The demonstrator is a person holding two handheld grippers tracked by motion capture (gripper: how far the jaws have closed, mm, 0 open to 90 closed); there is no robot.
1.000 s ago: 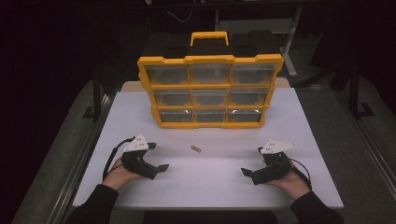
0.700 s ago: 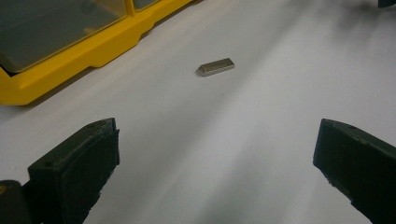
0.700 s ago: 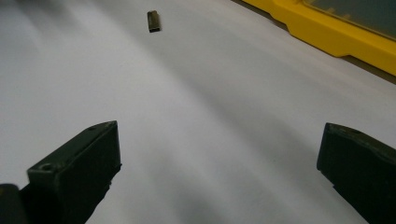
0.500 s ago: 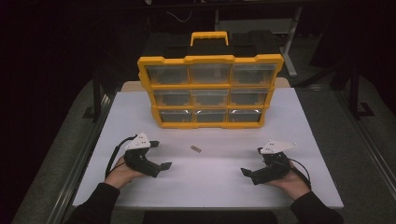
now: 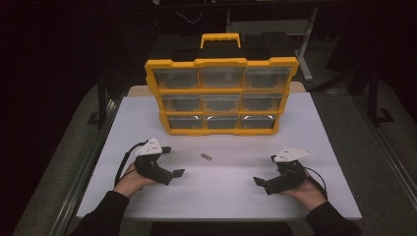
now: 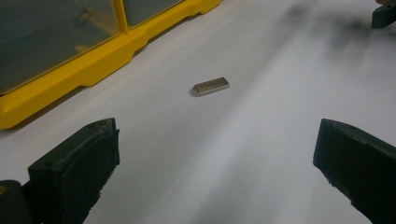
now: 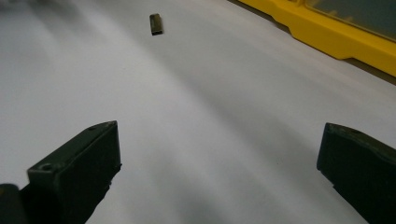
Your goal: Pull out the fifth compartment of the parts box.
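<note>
Nearest the counter's (image 5: 221, 196) front edge, the person's two hands each hold a tool low over the white surface. The left tool (image 5: 171, 162) sits toward the front left corner, its jaws spread wide with nothing between them; in the left gripper view, the tool (image 6: 215, 158) shows both black jaws far apart at the bottom corners, bare counter between. The right tool (image 5: 259, 183) sits toward the front right corner, also opened wide and holding nothing; the right gripper view shows the tool (image 7: 217, 161) with the same broad gap over plain white surface.

Farther in, about midway between the left and right edges, a small metal piece (image 5: 206, 157) lies flat on the counter, apart from both tools. It is nearer the left tool, and in the left gripper view the piece (image 6: 210, 87) lies ahead of the jaws. In the right gripper view it is a small dark bar (image 7: 156, 24) well ahead.

Beyond it, toward the far edge, stands a yellow drawer organizer (image 5: 221, 96), upright, with clear-fronted drawers in three rows and a yellow carry handle (image 5: 220, 38) on top.
</note>
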